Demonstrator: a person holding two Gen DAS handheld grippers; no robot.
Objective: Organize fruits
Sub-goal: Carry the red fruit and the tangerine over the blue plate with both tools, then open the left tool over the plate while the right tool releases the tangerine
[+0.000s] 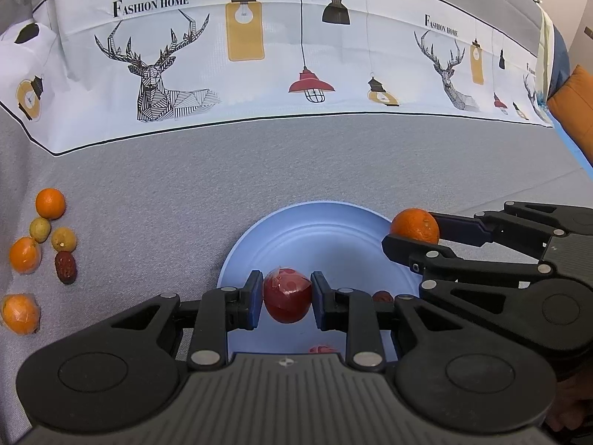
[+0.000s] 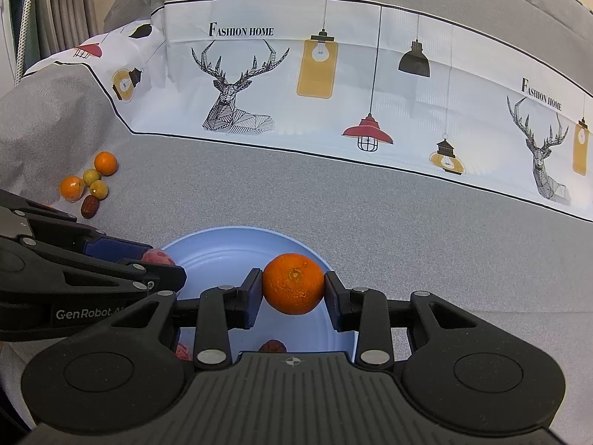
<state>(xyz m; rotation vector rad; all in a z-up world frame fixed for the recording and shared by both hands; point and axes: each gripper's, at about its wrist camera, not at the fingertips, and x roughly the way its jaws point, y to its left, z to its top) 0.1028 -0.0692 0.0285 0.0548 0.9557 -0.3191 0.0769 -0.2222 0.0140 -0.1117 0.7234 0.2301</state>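
Note:
My left gripper [image 1: 287, 300] is shut on a red wrapped fruit [image 1: 287, 299] and holds it over the near part of a light blue plate [image 1: 296, 230]. My right gripper [image 2: 292, 289] is shut on an orange [image 2: 292, 283] above the same plate [image 2: 229, 248]; that orange also shows in the left wrist view [image 1: 415, 225] at the plate's right rim. A dark red date [image 2: 272, 346] and a pink-red fruit [image 2: 181, 352] lie in the plate, partly hidden by the grippers.
A group of loose fruits lies on the grey cloth at the left: oranges [image 1: 50, 203], small yellow-green fruits [image 1: 63, 239] and a red date [image 1: 66, 267]. A white printed cloth [image 1: 259, 74] runs along the back. An orange cushion [image 1: 574, 107] sits at far right.

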